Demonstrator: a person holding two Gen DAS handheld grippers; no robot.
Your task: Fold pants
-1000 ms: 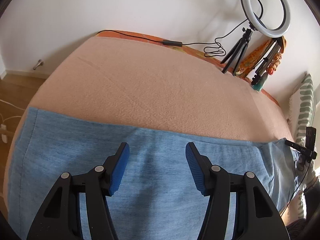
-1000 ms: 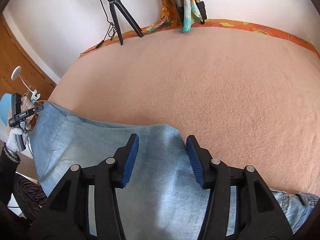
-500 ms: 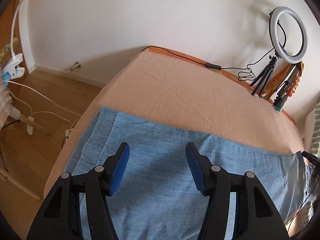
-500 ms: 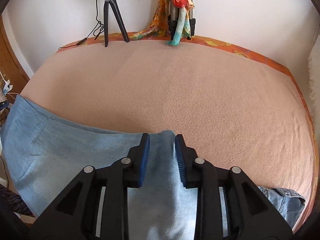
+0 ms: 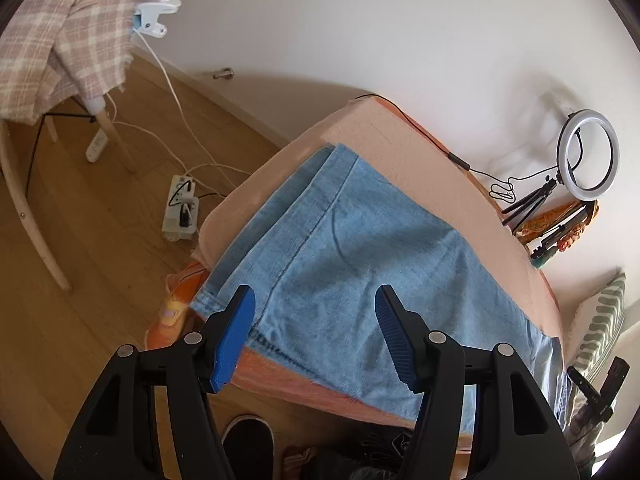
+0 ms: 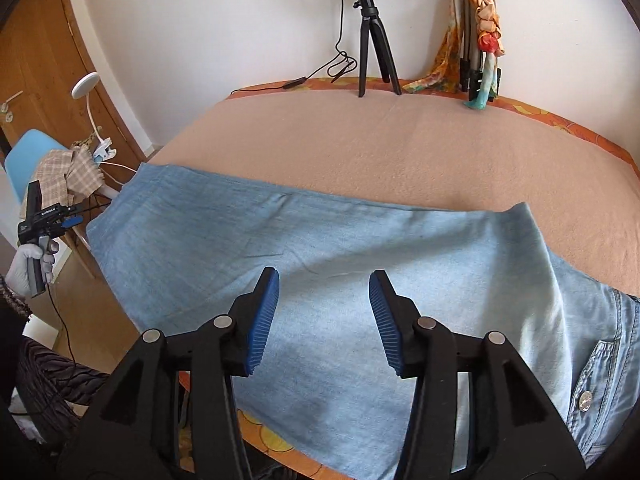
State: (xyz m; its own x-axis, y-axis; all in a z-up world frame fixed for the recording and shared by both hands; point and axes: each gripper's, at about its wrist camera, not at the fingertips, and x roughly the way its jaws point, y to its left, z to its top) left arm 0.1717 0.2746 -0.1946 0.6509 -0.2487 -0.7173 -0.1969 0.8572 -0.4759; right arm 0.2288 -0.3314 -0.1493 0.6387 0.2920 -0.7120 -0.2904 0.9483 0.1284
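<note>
The pants lie flat on the bed, already doubled leg over leg, along its near edge. Their long axis runs sideways across the right wrist view: the hems sit at the left end near the bed's corner, and the waist with its button sits at the right. The left gripper hangs over the hem end, where the cloth droops off the bed's edge. Its jaws are opening, with nothing between them. The right gripper hovers over the thigh part, nearer the waist, its jaws also opening and clear of the cloth. Judging by this, the left hand is the nearer one to take the hems and carry them along that axis toward the waist.
</note>
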